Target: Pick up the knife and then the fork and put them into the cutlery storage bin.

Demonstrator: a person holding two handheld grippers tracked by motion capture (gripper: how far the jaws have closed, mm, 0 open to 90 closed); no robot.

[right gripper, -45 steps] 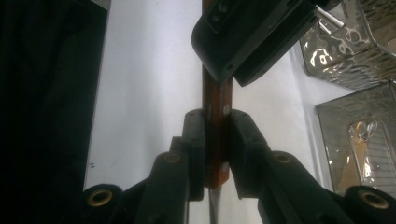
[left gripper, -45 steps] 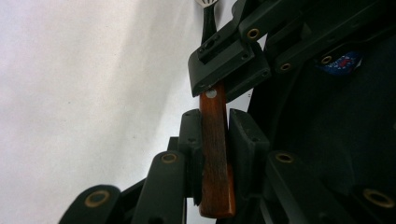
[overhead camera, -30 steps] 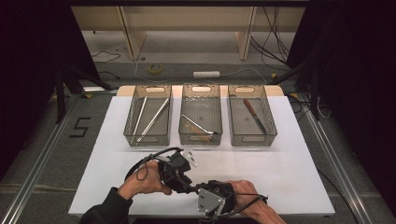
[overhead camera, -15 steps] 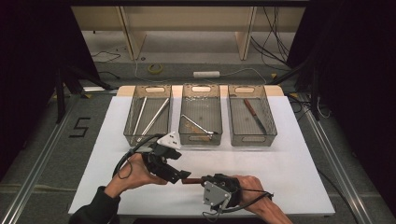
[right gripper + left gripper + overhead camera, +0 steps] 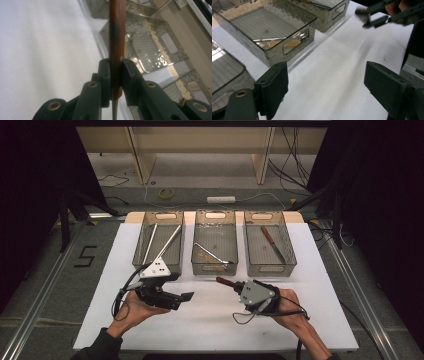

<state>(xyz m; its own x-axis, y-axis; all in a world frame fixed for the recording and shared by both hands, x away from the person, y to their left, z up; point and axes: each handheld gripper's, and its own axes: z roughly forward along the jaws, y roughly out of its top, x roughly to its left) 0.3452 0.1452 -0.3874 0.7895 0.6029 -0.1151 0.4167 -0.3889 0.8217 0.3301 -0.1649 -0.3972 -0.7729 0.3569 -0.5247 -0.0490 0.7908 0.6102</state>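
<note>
right claw (image 5: 234,287), lower centre-right of the high view, is clamped on a wooden-handled knife (image 5: 226,282) held just above the white surface (image 5: 310,285), handle pointing toward the middle tray (image 5: 215,265). left claw (image 5: 187,296), lower left, has just been opening; it stands wide with nothing between its jaws. handover looks done; what's left, likely, is dropping the knife into the right tray (image 5: 270,265), where a similar knife (image 5: 272,245) already lies.
</note>
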